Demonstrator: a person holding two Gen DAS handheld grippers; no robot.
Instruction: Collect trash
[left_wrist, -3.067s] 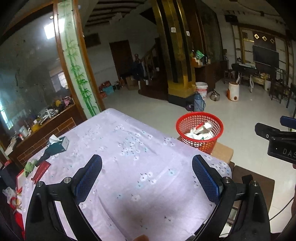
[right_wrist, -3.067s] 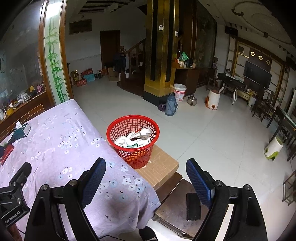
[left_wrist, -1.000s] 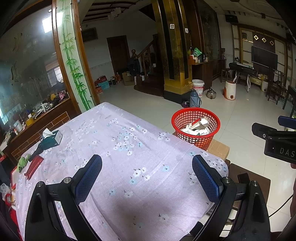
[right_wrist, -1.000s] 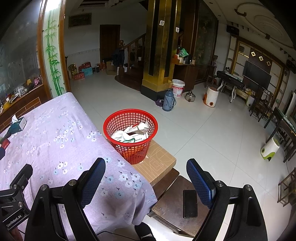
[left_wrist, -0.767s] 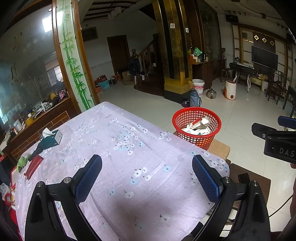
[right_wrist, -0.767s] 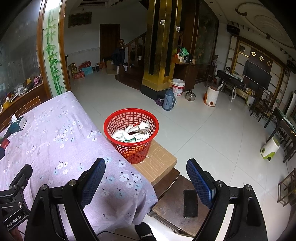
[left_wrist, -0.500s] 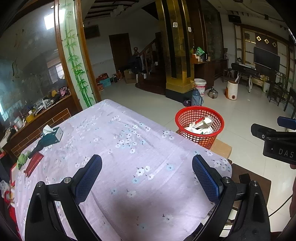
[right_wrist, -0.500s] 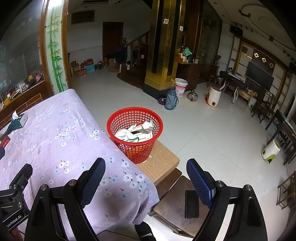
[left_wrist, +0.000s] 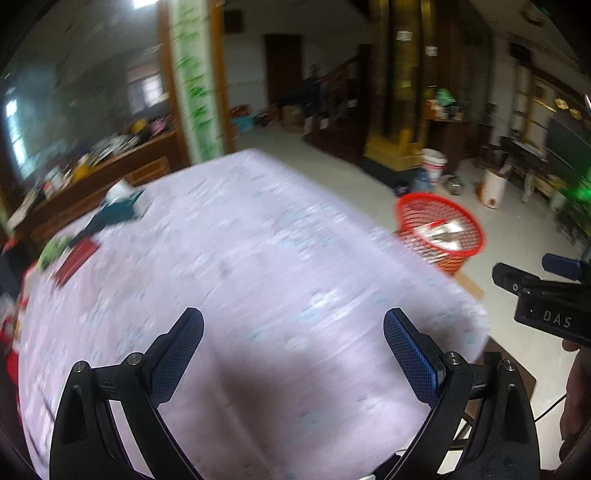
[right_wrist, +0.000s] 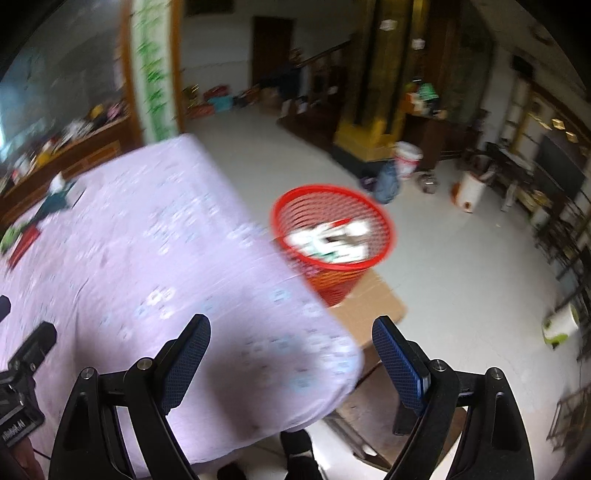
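Two claws show, one per hand, and both frames are smeared by motion blur. Nearest the lens, the left claw (left_wrist: 293, 334) has its two blue-padded fingers spread wide with nothing between them, poised over the lilac flowered cloth of the desk (left_wrist: 258, 258). The right claw (right_wrist: 291, 339) is spread just as wide and equally empty, sitting over the desk's near corner where the cloth hangs down. Beyond that corner stands one red mesh basket (right_wrist: 332, 236), round, with an open lattice wall and a bright rim; it rests on a brown cardboard box (right_wrist: 369, 310) just beside the desk's edge. Inside it lies the collected trash (right_wrist: 328, 240), a heap of white crumpled wrappers and paper with touches of green and red print, too blurred to count. At the far left end of the desk sit one teal tissue box (left_wrist: 118, 212) with a white tissue sticking up, one flat red packet (left_wrist: 75, 260) and something green (left_wrist: 53, 251) next to it. Farther off, on the pale tiled floor, stands one white bucket (right_wrist: 408, 158) near a gold-trimmed pillar (right_wrist: 365, 136).
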